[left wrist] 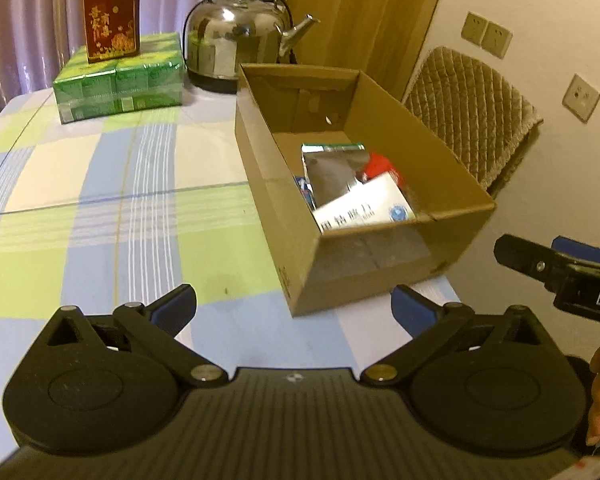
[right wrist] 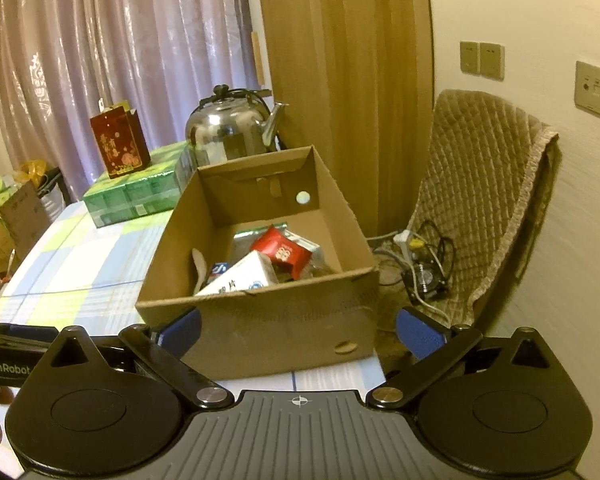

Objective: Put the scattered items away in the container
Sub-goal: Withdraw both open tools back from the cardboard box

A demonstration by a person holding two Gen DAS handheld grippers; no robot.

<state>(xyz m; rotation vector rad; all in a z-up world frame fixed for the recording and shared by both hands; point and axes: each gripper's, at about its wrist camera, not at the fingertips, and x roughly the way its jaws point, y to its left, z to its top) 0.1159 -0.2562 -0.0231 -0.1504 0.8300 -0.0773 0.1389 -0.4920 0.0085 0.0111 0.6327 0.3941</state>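
Note:
An open cardboard box (left wrist: pixel 384 256) (right wrist: pixel 260 320) stands at the right edge of the checked table. Inside lie a silver foil pouch (left wrist: pixel 332 168), a white medicine carton (left wrist: pixel 364 206) (right wrist: pixel 240 276), a red packet (right wrist: pixel 282 252) and a small blue item (right wrist: pixel 219 270). My left gripper (left wrist: pixel 294 308) hovers open in front of the box's near left corner, nothing between its blue pads. My right gripper (right wrist: pixel 298 330) is open too, straddling the box's near wall from outside and empty; the left wrist view shows it at the right edge (left wrist: pixel 556 268).
A steel kettle (left wrist: pixel 240 36) (right wrist: pixel 232 124), a green wrapped pack (left wrist: pixel 120 76) (right wrist: pixel 136 192) and a red gift carton (left wrist: pixel 110 20) (right wrist: pixel 120 144) stand at the table's far side. A padded chair (right wrist: pixel 488 200) with cables sits right of the box. Cartons stand on the floor at left (right wrist: pixel 16 220).

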